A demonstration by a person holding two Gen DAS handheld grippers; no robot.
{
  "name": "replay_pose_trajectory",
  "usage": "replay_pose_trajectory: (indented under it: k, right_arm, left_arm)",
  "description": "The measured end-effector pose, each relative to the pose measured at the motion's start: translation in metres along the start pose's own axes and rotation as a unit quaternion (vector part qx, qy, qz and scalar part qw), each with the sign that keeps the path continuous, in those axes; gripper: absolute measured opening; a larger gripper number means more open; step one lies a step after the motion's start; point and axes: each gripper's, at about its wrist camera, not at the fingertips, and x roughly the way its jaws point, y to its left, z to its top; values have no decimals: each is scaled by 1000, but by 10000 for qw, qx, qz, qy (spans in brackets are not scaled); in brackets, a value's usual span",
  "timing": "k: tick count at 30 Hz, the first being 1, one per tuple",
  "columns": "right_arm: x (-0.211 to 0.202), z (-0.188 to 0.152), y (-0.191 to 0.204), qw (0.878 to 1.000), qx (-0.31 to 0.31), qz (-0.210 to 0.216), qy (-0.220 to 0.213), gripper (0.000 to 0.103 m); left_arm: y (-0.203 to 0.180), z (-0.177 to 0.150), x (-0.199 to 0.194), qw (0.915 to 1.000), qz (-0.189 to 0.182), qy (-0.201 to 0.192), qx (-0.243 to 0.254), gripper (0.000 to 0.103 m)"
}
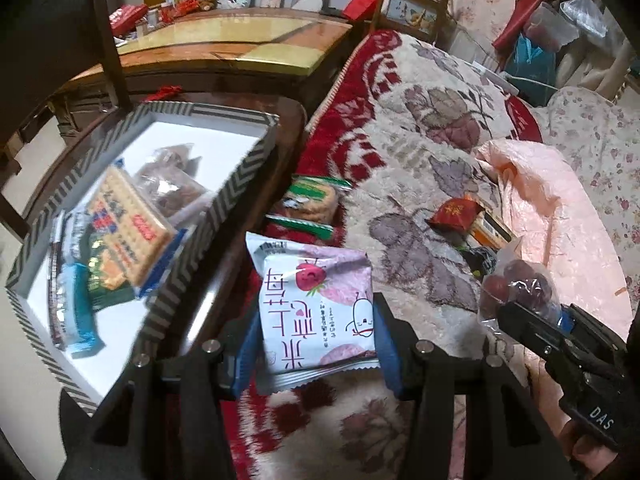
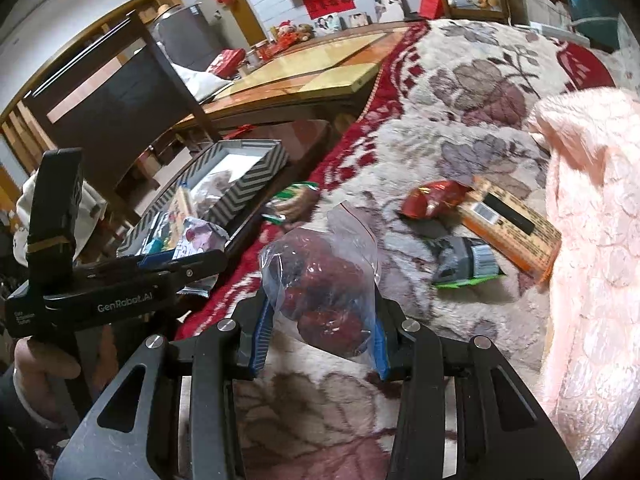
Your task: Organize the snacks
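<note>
The left gripper (image 1: 316,344) has its jaws clamped on a strawberry snack packet (image 1: 316,300), long axis running away from the camera, print upside down, raised over the floral blanket (image 1: 420,128) just beside the box edge. The right gripper (image 2: 320,340) pinches a clear bag of red fruit (image 2: 324,276), well apart from the rim. Farther left, the chevron-walled box (image 1: 248,184) holds a cracker pack (image 1: 128,220); its back half is bare. Beyond lie a green-wrapped biscuit pack (image 1: 312,196) and a red pouch (image 2: 432,198) on the blanket
</note>
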Motion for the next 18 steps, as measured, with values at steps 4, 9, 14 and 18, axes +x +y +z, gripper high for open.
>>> replay_pose_trajectory:
  k: [4, 9, 14, 18]
  right_arm:
    - [0, 3, 14, 9999, -96, 15, -58, 39]
    - [2, 5, 27, 9998, -196, 16, -24, 39]
    - [5, 8, 39, 9996, -274, 63, -3, 39]
    - [8, 13, 53, 9991, -406, 109, 28, 39]
  left_arm:
    - [8, 0, -7, 9998, 127, -150, -13, 53]
    - [14, 1, -15, 9994, 202, -291, 1, 53]
    - [23, 0, -20, 9986, 325, -407, 21, 53]
    - [34, 0, -24, 9981, 398, -468, -56, 53]
